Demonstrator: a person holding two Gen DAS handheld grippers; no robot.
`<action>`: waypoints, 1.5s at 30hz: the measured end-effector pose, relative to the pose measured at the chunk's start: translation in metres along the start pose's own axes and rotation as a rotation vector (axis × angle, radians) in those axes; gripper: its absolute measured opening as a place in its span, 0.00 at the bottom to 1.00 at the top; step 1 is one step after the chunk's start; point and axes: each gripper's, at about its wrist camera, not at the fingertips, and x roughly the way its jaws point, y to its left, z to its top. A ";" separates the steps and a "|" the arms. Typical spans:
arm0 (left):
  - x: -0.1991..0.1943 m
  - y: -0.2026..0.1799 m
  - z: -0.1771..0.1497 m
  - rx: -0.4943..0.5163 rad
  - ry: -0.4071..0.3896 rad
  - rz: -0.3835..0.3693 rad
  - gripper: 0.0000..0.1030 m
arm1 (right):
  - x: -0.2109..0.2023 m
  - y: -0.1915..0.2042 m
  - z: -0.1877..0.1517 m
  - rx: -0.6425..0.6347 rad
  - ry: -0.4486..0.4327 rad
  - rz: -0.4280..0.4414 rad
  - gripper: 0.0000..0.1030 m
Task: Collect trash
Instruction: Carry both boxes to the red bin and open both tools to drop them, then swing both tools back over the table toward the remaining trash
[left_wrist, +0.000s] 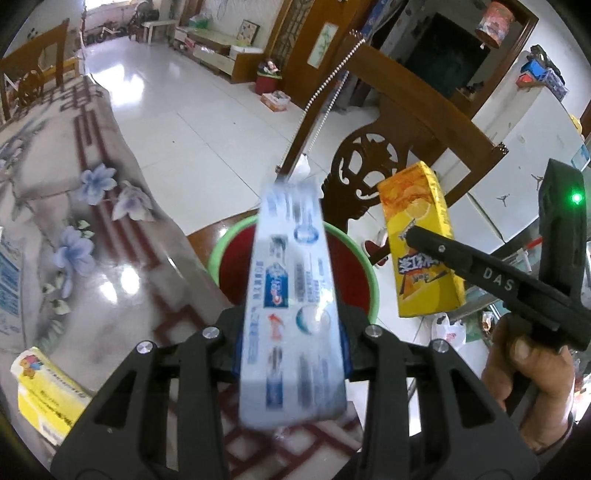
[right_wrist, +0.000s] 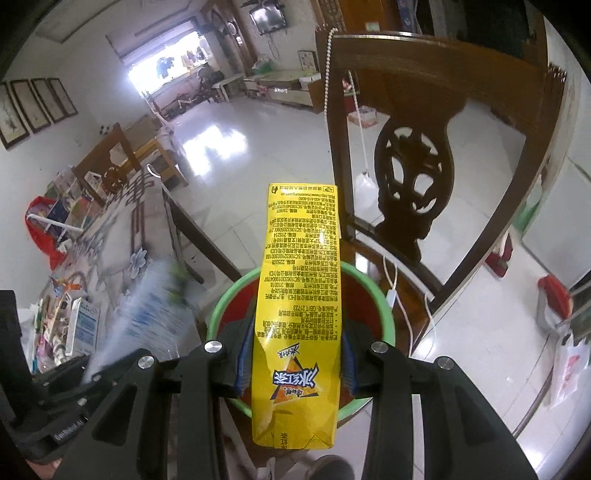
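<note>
The wooden chair (right_wrist: 436, 155) stood just beyond the table's edge, and on its seat sat the green-rimmed red basin (right_wrist: 384, 317), the likely place for the trash. The floral-covered table (left_wrist: 96, 236) ran off to the left, with a yellow packet (left_wrist: 48, 391) near its near edge.

The left gripper (left_wrist: 291, 343) was clamped on a white-and-blue toothpaste box (left_wrist: 291, 295), which reached out over the basin's near rim. The right gripper (right_wrist: 295, 354) was closed on a yellow drink carton (right_wrist: 299, 295), dented at the grip, its far end above the basin's far rim. A hand (left_wrist: 532, 384) carried that right tool.

To drop both well, each box probably needed bringing over the basin's middle and tilting down before the jaws let go, so that the long ends cleared the rim rather than bridging it. Releasing one at a time seemed safer: the two boxes hung near each other and could knock one another off the seat.
</note>
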 end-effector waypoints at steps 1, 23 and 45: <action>0.003 -0.001 0.001 0.000 0.004 0.002 0.34 | 0.002 0.000 0.001 0.001 0.002 0.004 0.35; -0.045 0.046 0.009 -0.156 -0.120 0.027 0.95 | 0.010 0.026 0.007 -0.060 -0.012 -0.003 0.91; -0.219 0.171 -0.129 -0.314 -0.251 0.303 0.95 | 0.007 0.211 -0.073 -0.415 0.059 0.231 0.93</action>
